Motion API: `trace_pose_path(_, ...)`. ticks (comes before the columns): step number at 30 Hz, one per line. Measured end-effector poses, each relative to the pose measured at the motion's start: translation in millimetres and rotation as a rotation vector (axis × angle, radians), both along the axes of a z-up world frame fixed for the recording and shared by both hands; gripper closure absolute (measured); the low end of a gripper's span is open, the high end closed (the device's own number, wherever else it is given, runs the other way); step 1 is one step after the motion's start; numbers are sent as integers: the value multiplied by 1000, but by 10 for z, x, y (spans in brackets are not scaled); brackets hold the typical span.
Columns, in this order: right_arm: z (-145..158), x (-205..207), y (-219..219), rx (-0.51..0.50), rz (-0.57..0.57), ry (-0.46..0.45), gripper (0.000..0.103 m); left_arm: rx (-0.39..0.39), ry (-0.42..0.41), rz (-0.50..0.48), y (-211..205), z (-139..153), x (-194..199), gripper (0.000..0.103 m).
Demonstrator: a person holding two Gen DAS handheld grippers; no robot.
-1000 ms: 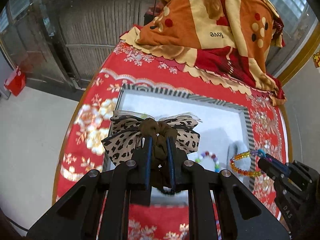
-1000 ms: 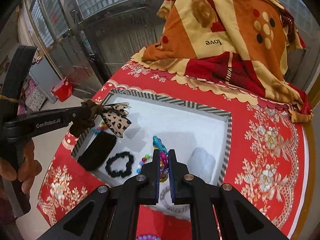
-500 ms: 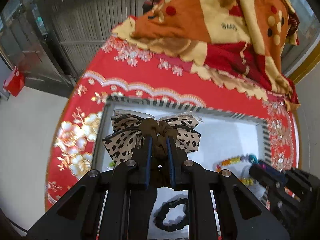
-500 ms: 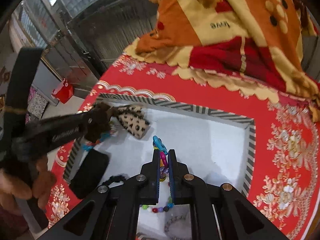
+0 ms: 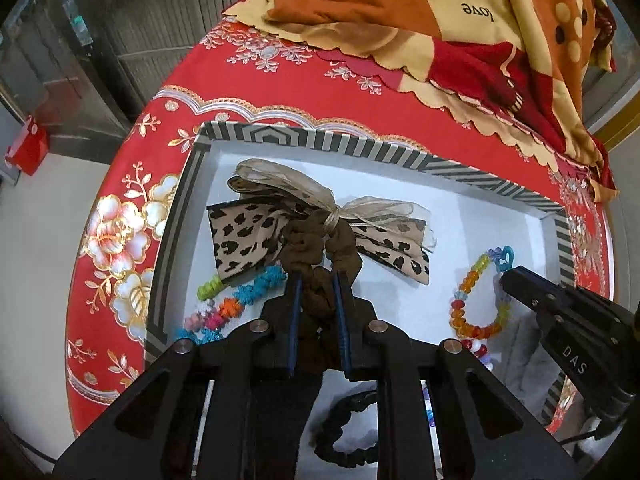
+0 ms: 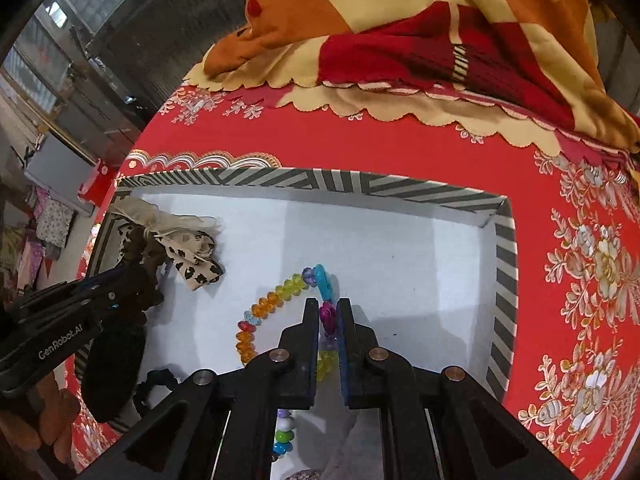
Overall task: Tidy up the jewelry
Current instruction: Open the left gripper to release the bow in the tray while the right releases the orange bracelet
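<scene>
A white box with a striped rim [image 5: 360, 148] [image 6: 304, 178] stands on the red cloth. My left gripper [image 5: 316, 276] is shut on the brown scrunchie of a leopard-print bow [image 5: 248, 232], low over the box's left side; the bow also shows in the right wrist view [image 6: 192, 256]. My right gripper [image 6: 328, 304] is shut on a coloured bead bracelet [image 6: 276, 292], which hangs down to the box floor; it also shows in the left wrist view [image 5: 468, 292]. The right gripper shows at the right of the left wrist view [image 5: 508, 276].
In the box lie a colourful knitted string [image 5: 240, 300], a black scrunchie [image 5: 344, 432], another bead string [image 6: 282, 428] and a black pad [image 6: 112, 372]. A folded orange and red blanket [image 5: 460, 28] lies behind the box. The table edge [image 5: 84, 240] drops off at left.
Both grippers have come down into the box. The bow now lies close over the box floor at left, and the bracelet has lowered to the floor in the middle.
</scene>
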State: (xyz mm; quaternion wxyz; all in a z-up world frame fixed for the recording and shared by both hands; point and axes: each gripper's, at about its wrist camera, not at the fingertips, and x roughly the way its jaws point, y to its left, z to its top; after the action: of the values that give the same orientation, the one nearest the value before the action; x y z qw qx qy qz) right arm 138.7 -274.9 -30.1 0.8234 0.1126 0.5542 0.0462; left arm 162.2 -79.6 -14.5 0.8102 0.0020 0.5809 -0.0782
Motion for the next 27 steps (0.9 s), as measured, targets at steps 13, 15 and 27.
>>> trace_pose_path(13,301,-385,64,-44,6,-60,75,-5,-26,6,43,191,-229,62)
trace_pose_path(15,383,-487,101,-58,7,-75,75,-13,-31,13,65,247,-301,61)
trace_pose_path(27,656,-1187,256,-99,-2,-119,75,-11,-74,-18,125,532,-957,61)
